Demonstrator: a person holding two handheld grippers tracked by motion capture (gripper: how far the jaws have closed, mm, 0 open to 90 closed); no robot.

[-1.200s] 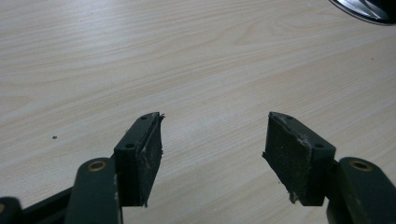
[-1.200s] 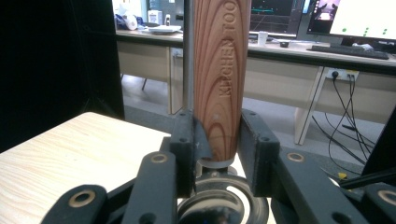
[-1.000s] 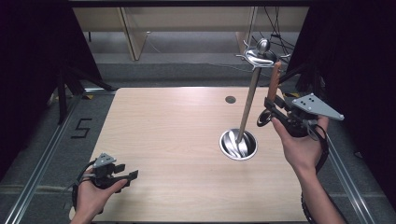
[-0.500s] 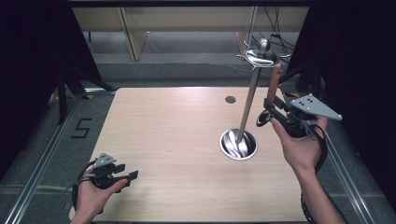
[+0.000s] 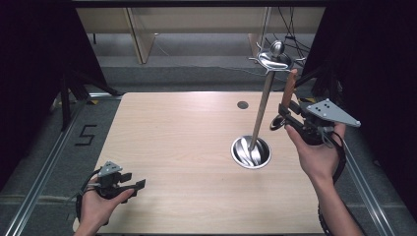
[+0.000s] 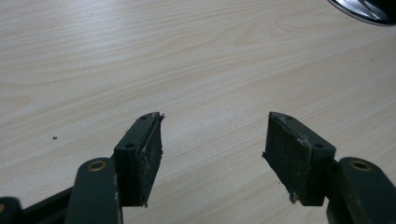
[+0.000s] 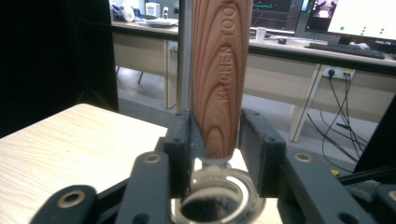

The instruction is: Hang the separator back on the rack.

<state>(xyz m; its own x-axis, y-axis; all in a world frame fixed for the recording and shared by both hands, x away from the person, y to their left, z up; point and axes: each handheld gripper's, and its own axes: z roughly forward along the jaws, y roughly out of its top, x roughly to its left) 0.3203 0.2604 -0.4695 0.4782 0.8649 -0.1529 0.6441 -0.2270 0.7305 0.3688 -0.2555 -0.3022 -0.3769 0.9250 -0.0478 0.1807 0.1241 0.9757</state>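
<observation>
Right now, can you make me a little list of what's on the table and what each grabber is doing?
table: light wood table, mostly bare
stand: metal utensil stand, round shiny base, upright pole with hooks at the top
right gripper: right gripper, raised beside the pole, shut on the tool
tool: wooden-handled kitchen tool, handle pointing up, metal ring end below the jaws
left gripper: left gripper, low at the near left of the table, jaws open, holding nothing
small mark: dark round spot on the tabletop behind the stand
</observation>
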